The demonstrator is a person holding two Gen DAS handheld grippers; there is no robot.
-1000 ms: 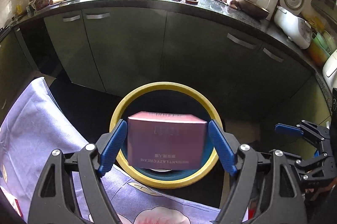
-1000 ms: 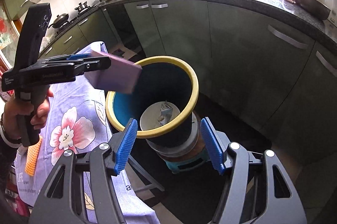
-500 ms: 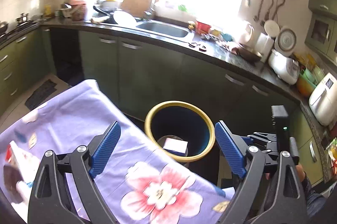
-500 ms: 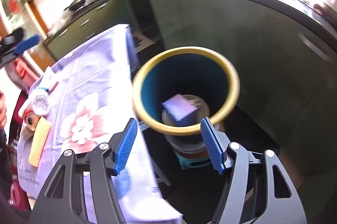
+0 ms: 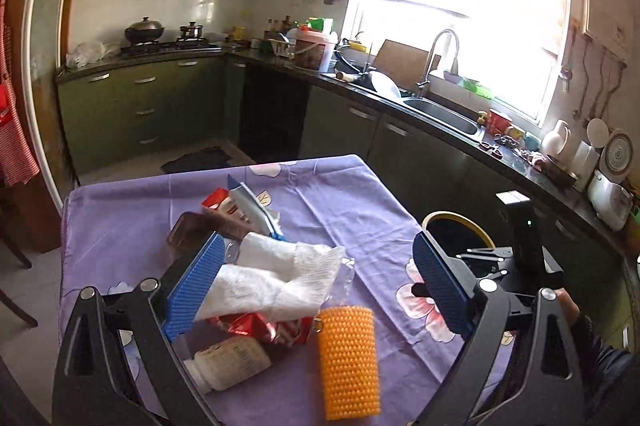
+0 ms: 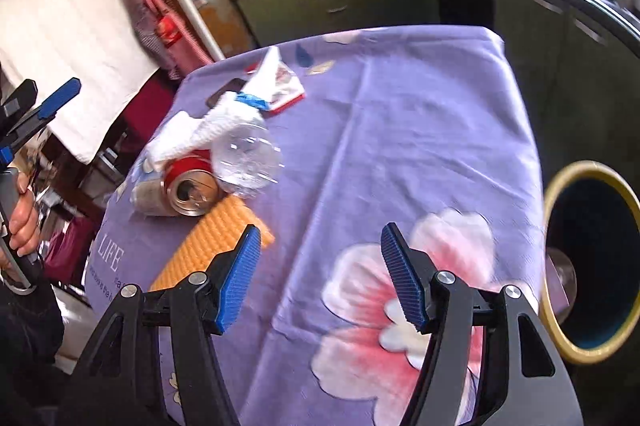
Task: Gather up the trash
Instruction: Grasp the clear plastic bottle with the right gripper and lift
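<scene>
Trash pile (image 5: 264, 278) mid-tablecloth (image 6: 420, 130), bin (image 6: 592, 262) beside table edge

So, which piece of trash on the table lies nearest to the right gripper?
The orange bumpy pad, just beside the right gripper; the red can and clear bottle lie farther.

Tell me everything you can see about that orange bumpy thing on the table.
The orange bumpy pad is a rectangular mat, rubbery or plastic by its look, covered in rows of small nubs. It lies flat on the purple flowered tablecloth near the table's close edge, just beside the red can in the trash pile. Neither tongs touch it.
</scene>
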